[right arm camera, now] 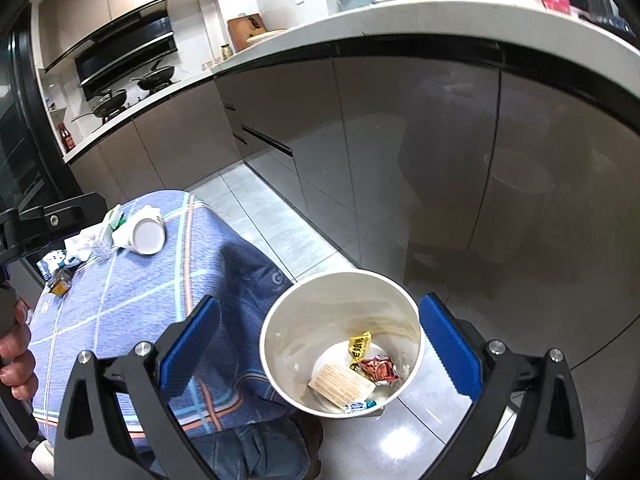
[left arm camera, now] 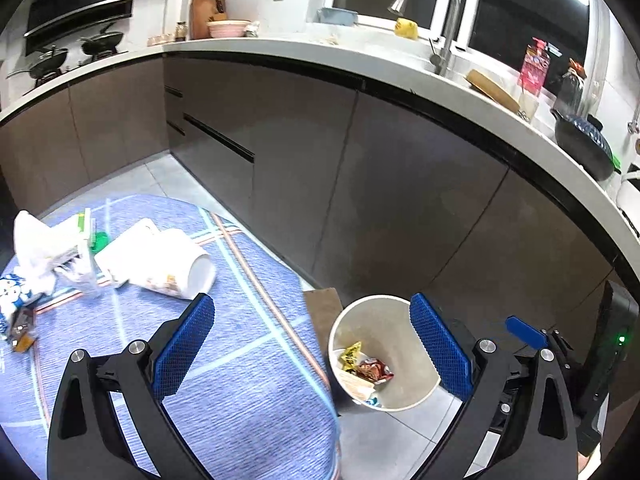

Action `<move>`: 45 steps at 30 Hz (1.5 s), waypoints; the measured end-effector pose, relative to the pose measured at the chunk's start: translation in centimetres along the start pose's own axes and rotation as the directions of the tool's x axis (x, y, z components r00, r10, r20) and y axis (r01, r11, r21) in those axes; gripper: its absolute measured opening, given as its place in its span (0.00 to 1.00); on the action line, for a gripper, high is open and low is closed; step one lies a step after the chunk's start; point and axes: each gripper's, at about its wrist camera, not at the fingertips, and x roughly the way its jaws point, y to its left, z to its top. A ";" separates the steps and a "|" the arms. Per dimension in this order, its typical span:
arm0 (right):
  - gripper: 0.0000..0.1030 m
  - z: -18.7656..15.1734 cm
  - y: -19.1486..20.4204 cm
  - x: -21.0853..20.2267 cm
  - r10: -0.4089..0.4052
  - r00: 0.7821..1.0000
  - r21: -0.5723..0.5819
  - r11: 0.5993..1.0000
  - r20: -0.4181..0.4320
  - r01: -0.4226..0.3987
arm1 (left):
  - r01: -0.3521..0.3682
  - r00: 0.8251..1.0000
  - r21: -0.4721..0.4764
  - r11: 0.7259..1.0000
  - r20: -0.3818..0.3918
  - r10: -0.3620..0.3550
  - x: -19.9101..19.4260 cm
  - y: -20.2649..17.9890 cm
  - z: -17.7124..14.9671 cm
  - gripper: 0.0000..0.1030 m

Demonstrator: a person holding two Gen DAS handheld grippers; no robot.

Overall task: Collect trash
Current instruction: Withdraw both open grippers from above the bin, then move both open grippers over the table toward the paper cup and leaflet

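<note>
A white bin (left arm camera: 404, 388) stands on the floor beside the table and holds several wrappers (left arm camera: 370, 368); it also shows in the right wrist view (right arm camera: 288, 344). My left gripper (left arm camera: 310, 340) is open and empty, between the table edge and the bin. My right gripper (right arm camera: 318, 344) is open and empty above the bin's mouth. On the blue cloth table (left arm camera: 240, 400) lie a tipped white paper cup (left arm camera: 176, 266), crumpled tissue (left arm camera: 32, 248), a clear plastic packet (left arm camera: 80, 268) and small wrappers (left arm camera: 22, 328). The cup (right arm camera: 146, 234) also shows in the right wrist view.
Brown cabinets (left arm camera: 360, 184) under a white counter (left arm camera: 280, 46) run behind the bin. A sink tap (left arm camera: 444, 20), pots and bottles stand on the counter. A brown board (left arm camera: 324, 308) leans by the table. The right gripper's body (left arm camera: 608, 360) is at the left wrist view's right edge.
</note>
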 end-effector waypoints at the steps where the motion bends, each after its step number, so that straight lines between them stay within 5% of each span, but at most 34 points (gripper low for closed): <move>1: 0.97 0.2 0.5 -0.3 0.004 1.000 -0.009 1.000 0.004 -0.004 | -0.009 1.000 0.000 1.000 0.004 0.009 -0.4 0.3 0.0 0.92; 17: 0.97 2.3 9.1 -2.5 0.073 0.997 -0.172 0.983 0.041 -0.064 | -0.117 0.989 -0.104 0.988 0.083 0.126 -6.9 7.9 -1.2 0.92; 29: 0.97 2.9 15.9 -0.1 0.174 0.984 -0.301 0.938 -0.025 -0.173 | -0.234 0.963 -0.201 0.951 0.085 0.255 -8.5 14.5 -3.6 0.92; 45: 0.97 5.5 23.8 11.0 0.286 0.934 -0.511 0.782 -0.212 -0.356 | -0.150 0.988 -0.279 0.949 -0.004 0.155 -6.6 22.4 -4.9 0.92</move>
